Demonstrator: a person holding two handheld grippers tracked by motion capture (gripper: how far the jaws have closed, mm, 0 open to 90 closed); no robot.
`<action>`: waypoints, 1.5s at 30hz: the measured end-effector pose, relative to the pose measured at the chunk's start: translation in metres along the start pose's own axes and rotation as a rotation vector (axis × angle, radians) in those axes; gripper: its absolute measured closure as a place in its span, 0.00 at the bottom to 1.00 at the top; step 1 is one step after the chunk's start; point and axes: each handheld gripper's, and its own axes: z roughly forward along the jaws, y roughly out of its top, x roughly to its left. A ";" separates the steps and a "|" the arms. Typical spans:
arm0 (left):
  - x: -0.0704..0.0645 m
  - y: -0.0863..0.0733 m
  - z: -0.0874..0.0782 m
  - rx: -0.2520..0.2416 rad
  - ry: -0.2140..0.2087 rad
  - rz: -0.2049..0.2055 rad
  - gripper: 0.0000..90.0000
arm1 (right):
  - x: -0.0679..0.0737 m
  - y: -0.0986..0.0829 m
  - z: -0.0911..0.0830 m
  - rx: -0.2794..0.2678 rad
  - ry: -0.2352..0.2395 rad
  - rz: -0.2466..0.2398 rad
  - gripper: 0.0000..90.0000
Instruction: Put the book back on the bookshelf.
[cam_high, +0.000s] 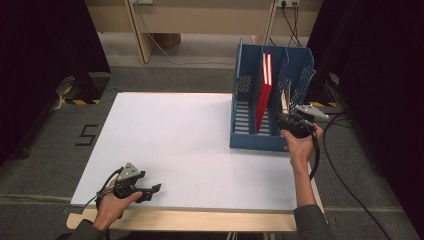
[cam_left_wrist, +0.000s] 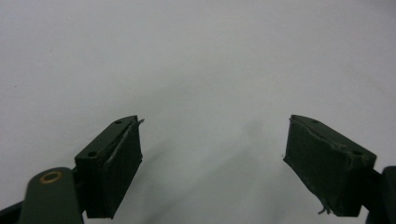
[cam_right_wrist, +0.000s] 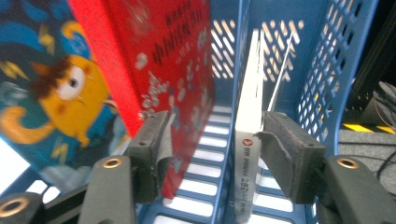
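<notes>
At the blue file rack (cam_high: 250, 137), the right gripper (cam_right_wrist: 212, 140) stands wide open astride the divider, its jaws flanking a red book (cam_right_wrist: 163, 60) and a white book (cam_right_wrist: 247, 140), gripping neither.

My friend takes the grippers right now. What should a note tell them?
Left gripper: open, holding nothing, low over the white table at its near left corner.
Right gripper: at the blue file rack, jaws open on either side of the white book, not closed on it.
Things: the white book stands in the rack's right compartment; the red book leans in the middle one.
Done: both books are in the rack.
Left: probably either close on the white book or back out; I can't tell which.
</notes>
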 end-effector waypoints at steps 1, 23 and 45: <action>0.000 0.000 0.000 0.000 0.001 0.002 0.20 | 0.001 0.000 -0.004 -0.003 0.009 -0.004 0.46; 0.001 -0.002 -0.002 -0.011 0.008 0.004 0.20 | 0.056 -0.047 -0.057 0.005 0.098 -0.098 0.25; -0.002 -0.002 0.000 0.011 -0.007 0.018 0.19 | 0.081 -0.112 -0.069 0.086 0.207 -0.117 0.22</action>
